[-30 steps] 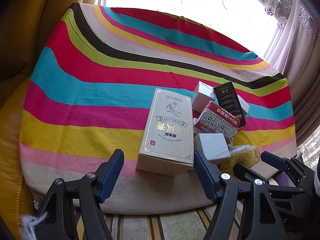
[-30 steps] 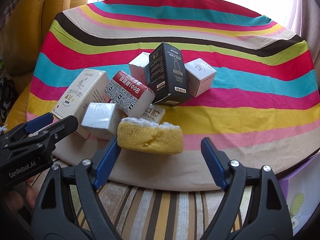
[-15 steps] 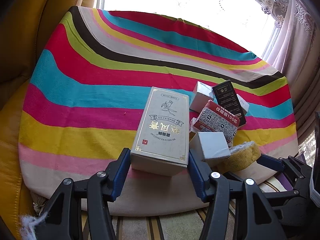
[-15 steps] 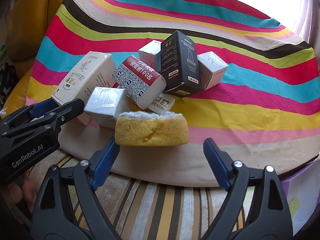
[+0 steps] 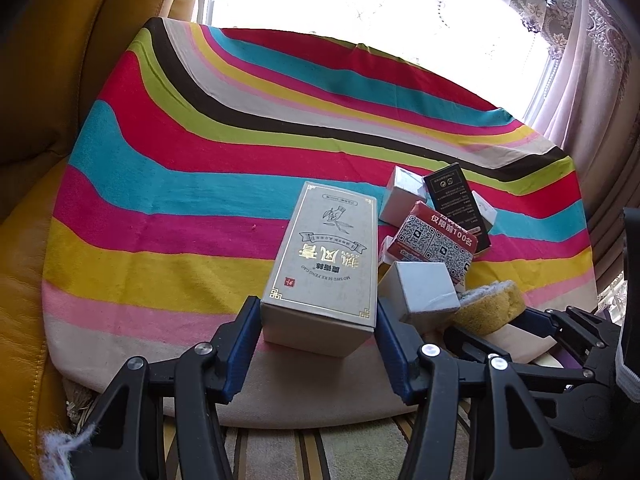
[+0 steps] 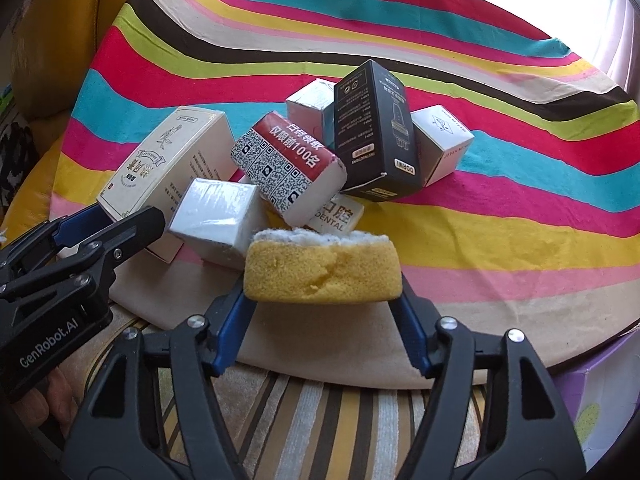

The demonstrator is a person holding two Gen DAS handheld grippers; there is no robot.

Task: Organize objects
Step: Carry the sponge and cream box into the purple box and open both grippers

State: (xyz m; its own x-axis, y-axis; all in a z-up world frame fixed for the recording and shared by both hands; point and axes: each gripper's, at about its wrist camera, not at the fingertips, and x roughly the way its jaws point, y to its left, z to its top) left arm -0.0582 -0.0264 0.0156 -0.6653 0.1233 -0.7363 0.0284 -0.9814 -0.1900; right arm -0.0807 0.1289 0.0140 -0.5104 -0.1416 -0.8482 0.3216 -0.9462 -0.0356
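A pile of boxes lies on the striped cloth (image 5: 168, 184). My left gripper (image 5: 318, 320) is shut on the near end of a tall beige box with gold lettering (image 5: 328, 256), also in the right wrist view (image 6: 168, 160). My right gripper (image 6: 322, 304) is shut on a yellow sponge with a grey top (image 6: 322, 268), seen from the left wrist at the right (image 5: 490, 306). Behind them lie a silver-white box (image 6: 216, 216), a red QR-code box (image 6: 288, 168), a black box (image 6: 376, 136) and a white box (image 6: 442, 140).
A yellow leather seat (image 5: 52, 80) borders the cloth on the left. Curtains (image 5: 592, 72) hang at the back right. A striped rug (image 6: 320, 420) lies below the cloth's near edge. A purple box (image 6: 592, 404) sits at the lower right.
Both grippers moved forward and closed: the left one onto the beige box's near end, the right one onto the sponge, which was loose between its open fingers before.
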